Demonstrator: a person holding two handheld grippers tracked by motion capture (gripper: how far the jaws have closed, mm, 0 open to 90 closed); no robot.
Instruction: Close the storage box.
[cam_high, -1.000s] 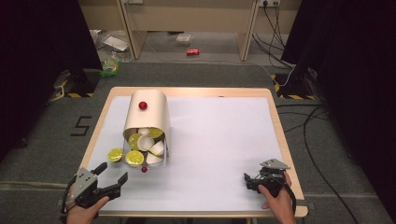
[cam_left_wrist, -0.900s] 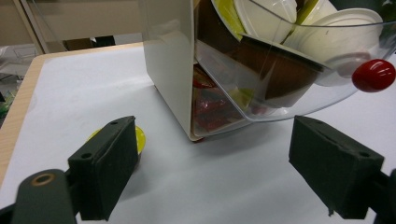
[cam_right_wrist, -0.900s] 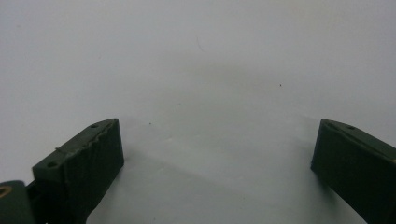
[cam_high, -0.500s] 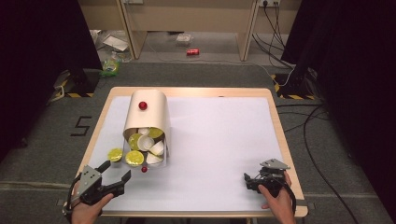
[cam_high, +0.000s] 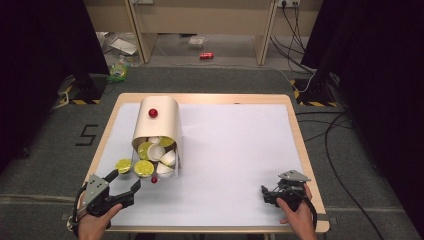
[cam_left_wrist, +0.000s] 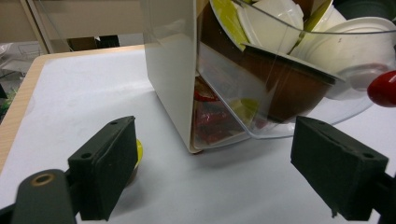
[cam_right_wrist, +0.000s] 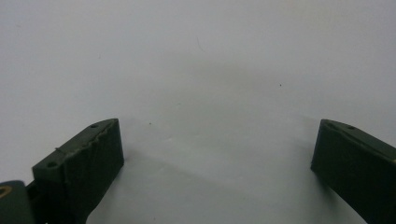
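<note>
Grey carpet all round, cables at the right, a red can (cam_high: 206, 55) on the floor beyond the white-covered tabletop (cam_high: 235, 150). On the tabletop's left part, seen from above: a cream bin (cam_high: 159, 125) tipped on its side, red knob (cam_high: 153, 113) on top, mouth toward the near edge, crammed with yellow and white lids and cups (cam_high: 156, 150). Two yellow lids (cam_high: 123, 165) spilled just outside the mouth, a small red ball (cam_high: 154, 179) beside them. Left tool (cam_high: 125, 183) near the near-left corner, jaws spread wide, nothing between them, aimed at the spill. Right tool (cam_high: 263, 191) well apart at the near right, low over bare white cover, likewise released and empty.

Left gripper view: closer detail unseen from above, namely a clear plastic bowl (cam_left_wrist: 299, 70) bulging from the bin's mouth, a brown cup (cam_left_wrist: 289, 88) inside it, a yellow lid's edge (cam_left_wrist: 138, 151) peeking from behind one jaw.
</note>
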